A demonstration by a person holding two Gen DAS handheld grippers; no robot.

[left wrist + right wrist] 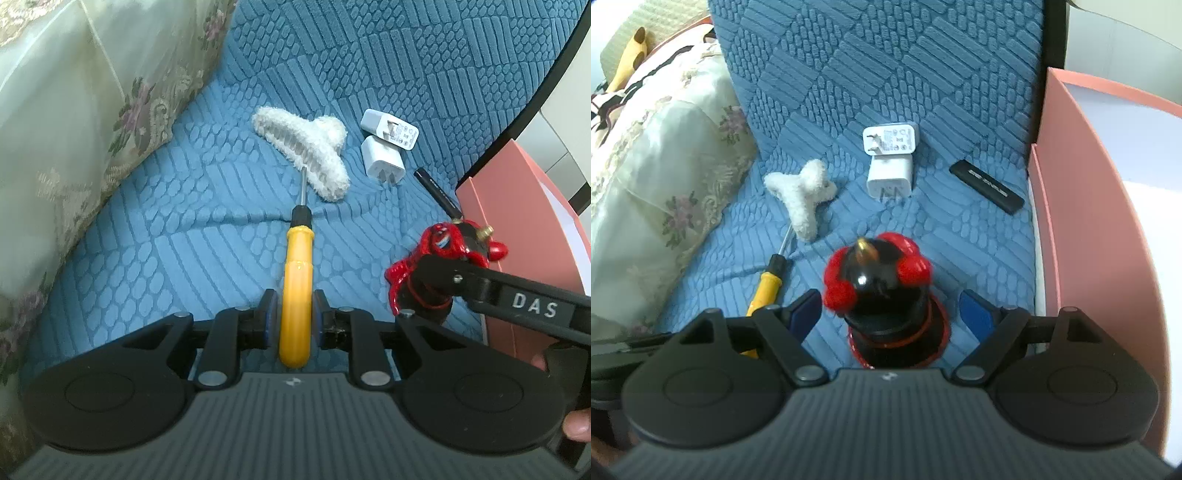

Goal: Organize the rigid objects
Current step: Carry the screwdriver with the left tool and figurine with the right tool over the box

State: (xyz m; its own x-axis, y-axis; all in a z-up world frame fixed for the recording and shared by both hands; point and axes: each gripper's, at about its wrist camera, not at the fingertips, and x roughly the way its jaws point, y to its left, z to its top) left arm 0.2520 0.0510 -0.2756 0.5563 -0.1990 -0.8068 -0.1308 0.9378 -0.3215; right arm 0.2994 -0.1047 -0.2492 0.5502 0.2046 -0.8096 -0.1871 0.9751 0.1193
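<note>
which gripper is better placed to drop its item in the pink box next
Right. The right gripper straddles the red and black figurine with the pink box directly beside it on its right. The left gripper, around the yellow screwdriver, sits farther from the box, with the right gripper between them.

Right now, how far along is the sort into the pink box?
Nothing visibly done yet; what shows of the pink box holds no items. In hand: left hand-held gripper flanks the yellow screwdriver; right hand-held gripper, open, straddles the red-black figurine. Left: fuzzy hair clip, two white chargers, black stick.
</note>
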